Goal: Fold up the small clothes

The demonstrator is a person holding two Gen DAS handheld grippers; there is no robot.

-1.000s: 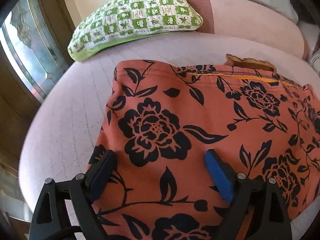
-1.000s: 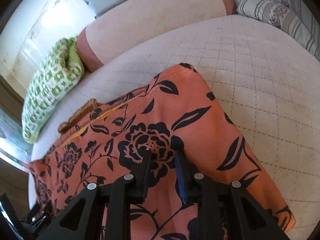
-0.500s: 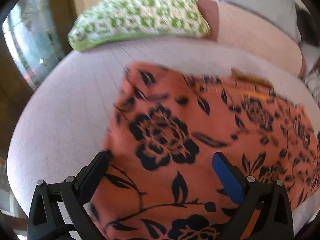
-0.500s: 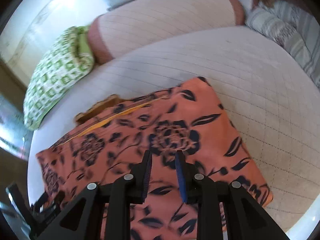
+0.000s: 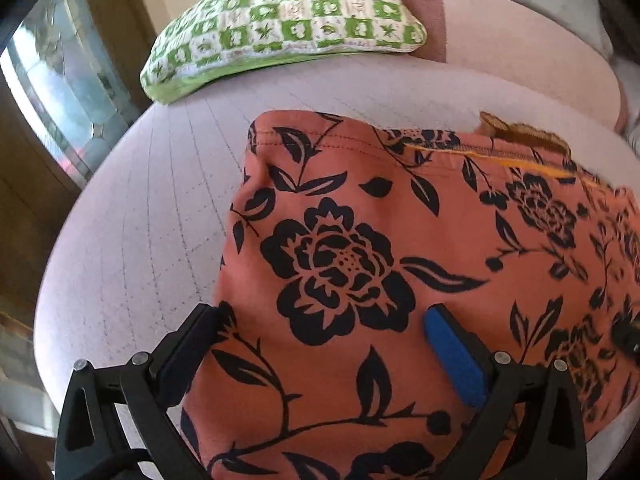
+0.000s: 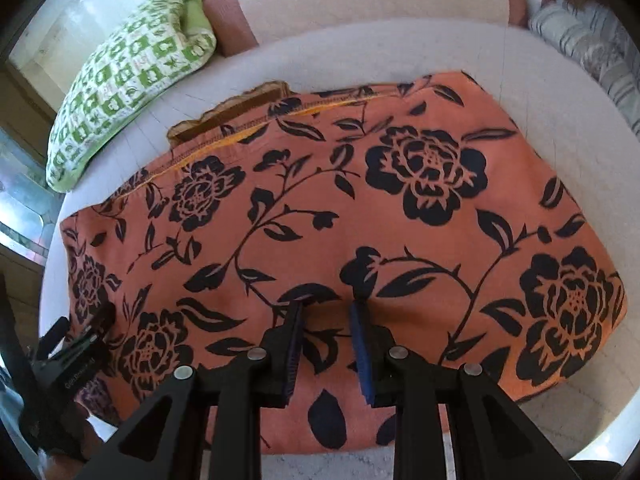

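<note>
An orange garment with black flowers (image 5: pixel 340 248) (image 6: pixel 320 208) lies folded flat on the pale quilted bed (image 5: pixel 140 240). A brown lace edge (image 5: pixel 524 136) (image 6: pixel 240 108) peeks out at its far side. My left gripper (image 5: pixel 320 316) hovers over the garment's left end with its jaws spread wide and nothing gripped. It also shows at the lower left of the right wrist view as the left gripper (image 6: pixel 80 340). Over the near middle of the cloth, my right gripper (image 6: pixel 327 312) keeps a narrow gap. No fabric is pinched between its pads.
A green-and-white checked pillow (image 5: pixel 280 20) (image 6: pixel 128 76) lies at the far left of the bed beside a pink bolster (image 5: pixel 500 40) (image 6: pixel 360 0). Striped cushions (image 6: pixel 592 48) sit far right. The bed's rounded edge (image 5: pixel 60 280) drops off beside a glass door (image 5: pixel 60 80).
The right gripper has drawn back and slid left over the garment, so the whole cloth now shows. The left jaws have spread a little wider and stayed in place.
</note>
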